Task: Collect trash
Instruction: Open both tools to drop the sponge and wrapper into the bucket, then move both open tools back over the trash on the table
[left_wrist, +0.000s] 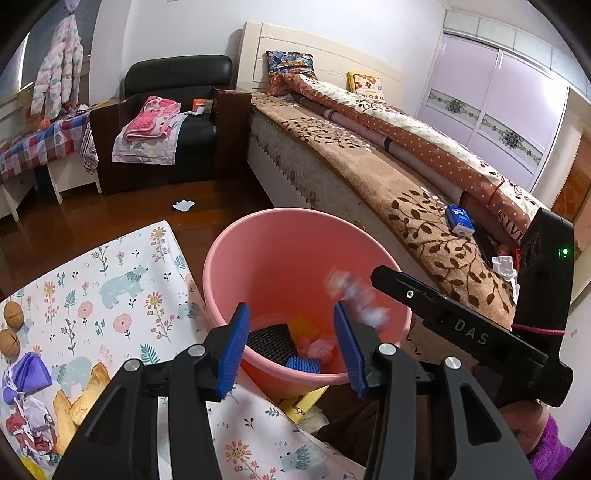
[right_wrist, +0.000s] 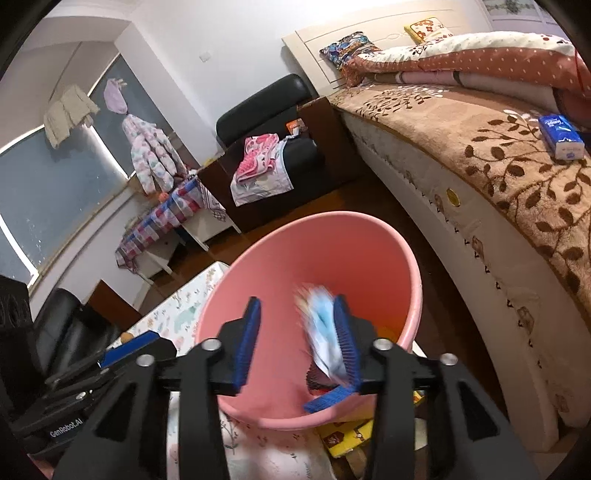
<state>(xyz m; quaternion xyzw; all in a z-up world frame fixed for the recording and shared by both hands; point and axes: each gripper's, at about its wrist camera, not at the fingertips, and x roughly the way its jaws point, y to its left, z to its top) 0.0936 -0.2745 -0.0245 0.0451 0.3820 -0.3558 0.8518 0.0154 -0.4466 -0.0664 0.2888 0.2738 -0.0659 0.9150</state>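
A blurred blue-and-white wrapper (right_wrist: 325, 328) stands nearly upright over the pink bin (right_wrist: 399, 273), its long axis running top to bottom, lying against the inner face of the right gripper's (right_wrist: 299, 339) right pad (right_wrist: 347, 339). It looks thin and crinkled. The right jaws stand apart, the left pad clear of the wrapper, so nothing is clamped. The left gripper (left_wrist: 291, 347) also hangs over the bin with jaws apart and empty; a blurred pale scrap (left_wrist: 354, 295) shows just past its right pad (left_wrist: 349, 347), and I cannot tell whether they touch. The pads are ribbed blue rubber on black arms. The bin is smooth round plastic, with a black mesh piece (left_wrist: 269, 341), an orange bit and pink crumpled paper (left_wrist: 317, 347) at its bottom. Walnuts (left_wrist: 13, 326) and wrappers lie on the floral cloth (left_wrist: 110, 280) beside it.
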